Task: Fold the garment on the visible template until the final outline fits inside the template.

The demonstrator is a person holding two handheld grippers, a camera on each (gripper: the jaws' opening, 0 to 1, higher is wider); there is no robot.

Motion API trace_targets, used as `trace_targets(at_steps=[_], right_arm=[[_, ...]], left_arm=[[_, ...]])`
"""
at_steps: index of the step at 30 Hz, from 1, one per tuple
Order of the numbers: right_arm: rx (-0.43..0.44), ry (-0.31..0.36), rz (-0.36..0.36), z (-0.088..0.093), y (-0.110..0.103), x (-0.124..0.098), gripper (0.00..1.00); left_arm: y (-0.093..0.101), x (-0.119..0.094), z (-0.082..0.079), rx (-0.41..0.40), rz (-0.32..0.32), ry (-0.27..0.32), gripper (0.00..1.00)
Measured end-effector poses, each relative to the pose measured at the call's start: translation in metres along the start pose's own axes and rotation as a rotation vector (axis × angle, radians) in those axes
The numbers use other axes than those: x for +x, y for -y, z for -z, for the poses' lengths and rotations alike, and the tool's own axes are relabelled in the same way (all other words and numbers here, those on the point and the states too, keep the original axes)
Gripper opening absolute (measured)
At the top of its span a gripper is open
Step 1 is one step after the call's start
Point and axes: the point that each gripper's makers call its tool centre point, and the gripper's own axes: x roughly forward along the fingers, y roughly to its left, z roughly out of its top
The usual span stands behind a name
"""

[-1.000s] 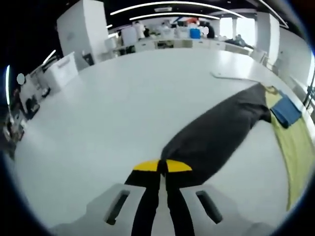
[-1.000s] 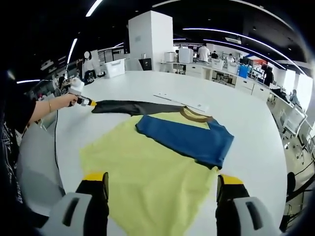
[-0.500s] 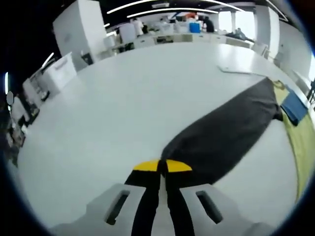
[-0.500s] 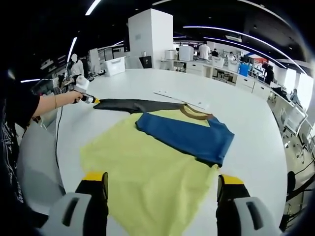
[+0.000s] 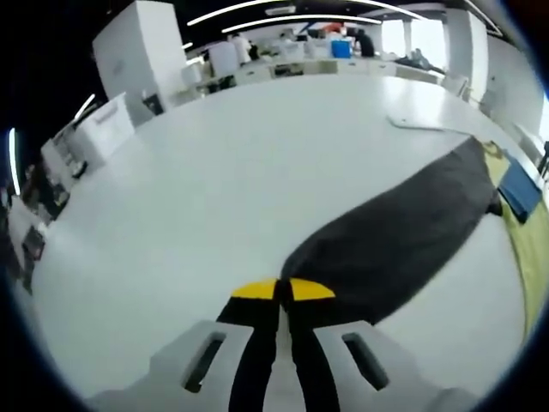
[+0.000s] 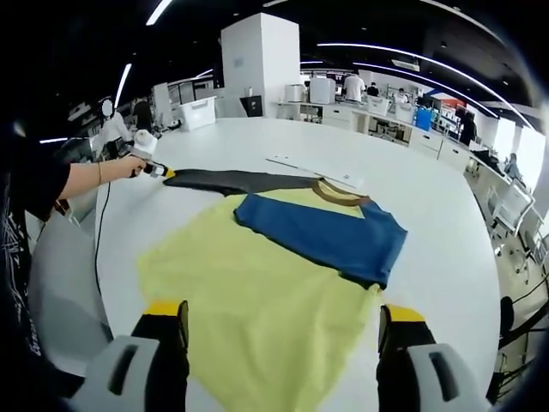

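The garment lies spread on the white table (image 6: 429, 197): a yellow body (image 6: 257, 292), a blue sleeve (image 6: 317, 232) folded across its chest, a brown collar (image 6: 340, 196) and a long dark sleeve (image 6: 240, 180) stretched out to the left. My left gripper (image 5: 283, 290) is shut on the cuff end of that dark sleeve (image 5: 412, 223). In the right gripper view it appears as the left gripper (image 6: 159, 172) in a person's hand (image 6: 129, 161). My right gripper (image 6: 283, 316) hovers open over the yellow hem, nothing between its jaws.
A thin white flat sheet (image 6: 313, 170) lies on the table just beyond the collar, and the left gripper view catches that sheet (image 5: 420, 125) too. White bins and desks (image 6: 199, 112) stand behind the table. A cable (image 6: 97, 240) hangs from the person's hand.
The left gripper has drawn the dark sleeve's cuff slightly farther out, so the sleeve lies straighter. The right gripper has stayed open and still.
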Motion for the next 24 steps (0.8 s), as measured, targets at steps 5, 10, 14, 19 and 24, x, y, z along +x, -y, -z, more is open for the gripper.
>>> trace_targets(at_steps=[5, 10, 14, 19, 24], right_arm=[[0.001, 0.007, -0.004, -0.002, -0.002, 0.001, 0.92], [0.002, 0.008, -0.005, -0.002, -0.003, 0.000, 0.92], [0.007, 0.010, -0.006, -0.001, -0.003, 0.000, 0.92], [0.010, 0.014, -0.011, -0.002, -0.006, 0.001, 0.92], [0.005, 0.021, -0.013, -0.004, -0.007, 0.000, 0.92]], left_arm=[[-0.004, -0.006, 0.001, -0.015, -0.013, 0.006, 0.10], [-0.003, -0.017, 0.003, -0.048, -0.002, 0.013, 0.17], [0.002, -0.025, 0.006, -0.071, 0.013, 0.016, 0.18], [0.008, -0.028, 0.014, -0.138, 0.031, 0.005, 0.20], [0.010, -0.031, 0.020, -0.184, 0.021, -0.007, 0.19]])
